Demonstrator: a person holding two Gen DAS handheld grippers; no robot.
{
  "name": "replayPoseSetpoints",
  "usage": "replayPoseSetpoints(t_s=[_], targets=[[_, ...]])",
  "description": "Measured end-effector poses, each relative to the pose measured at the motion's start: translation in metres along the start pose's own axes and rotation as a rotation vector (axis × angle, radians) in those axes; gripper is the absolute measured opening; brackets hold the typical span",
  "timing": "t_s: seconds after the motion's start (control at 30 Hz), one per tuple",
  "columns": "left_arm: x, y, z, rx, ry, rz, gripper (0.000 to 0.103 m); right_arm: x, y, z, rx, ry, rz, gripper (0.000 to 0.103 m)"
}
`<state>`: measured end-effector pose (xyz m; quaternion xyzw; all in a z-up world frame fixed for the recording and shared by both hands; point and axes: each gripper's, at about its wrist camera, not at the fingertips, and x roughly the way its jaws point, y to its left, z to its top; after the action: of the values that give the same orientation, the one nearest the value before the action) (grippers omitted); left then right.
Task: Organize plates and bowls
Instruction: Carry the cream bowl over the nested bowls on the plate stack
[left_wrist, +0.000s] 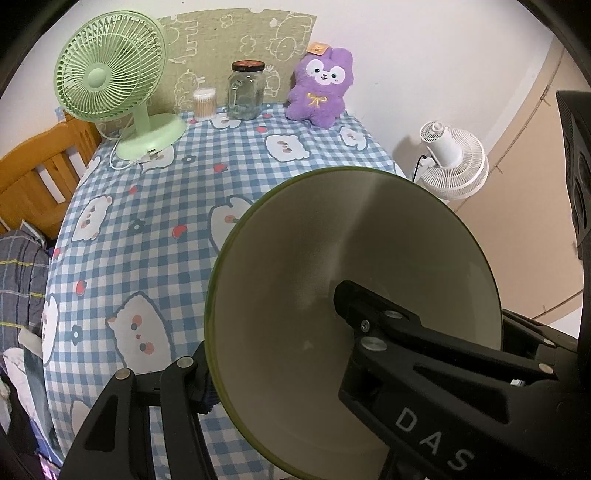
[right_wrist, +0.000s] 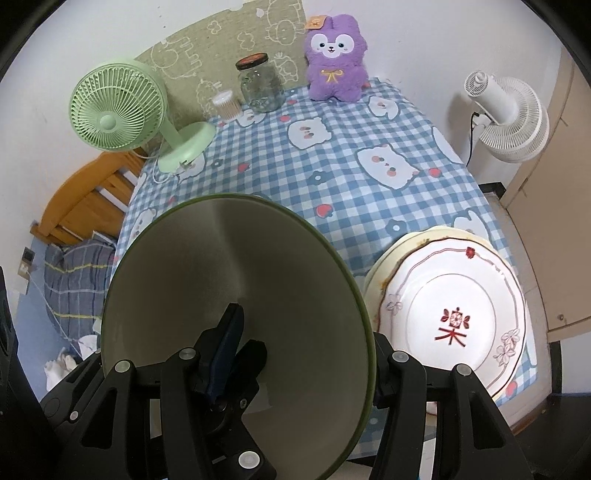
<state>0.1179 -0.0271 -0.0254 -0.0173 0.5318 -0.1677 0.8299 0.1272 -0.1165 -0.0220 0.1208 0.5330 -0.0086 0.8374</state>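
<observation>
so both grippers, left gripper (left_wrist: 273, 354) and right gripper (right_wrist: 306, 365), are clamping opposite rims of the green bowl (left_wrist: 332, 280), holding it above the checked table (right_wrist: 332, 166); near right, the stacked plates (right_wrist: 454, 317) are sitting sorted, bowl unplaced.

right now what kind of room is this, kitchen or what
Probably a bedroom or small living space, not a kitchen. A table under a checked cartoon tablecloth stands beside a wooden bed frame with plaid bedding. A purple plush toy and a green desk fan stand on the table.
</observation>
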Motion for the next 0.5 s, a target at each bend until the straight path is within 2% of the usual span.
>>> replayPoseSetpoints(t_s=[0.5], targets=[[0.018, -0.056, 0.009, -0.038, 0.017, 0.006, 0.064, -0.008, -0.061, 0.013, -0.019, 0.028, -0.001, 0.06]])
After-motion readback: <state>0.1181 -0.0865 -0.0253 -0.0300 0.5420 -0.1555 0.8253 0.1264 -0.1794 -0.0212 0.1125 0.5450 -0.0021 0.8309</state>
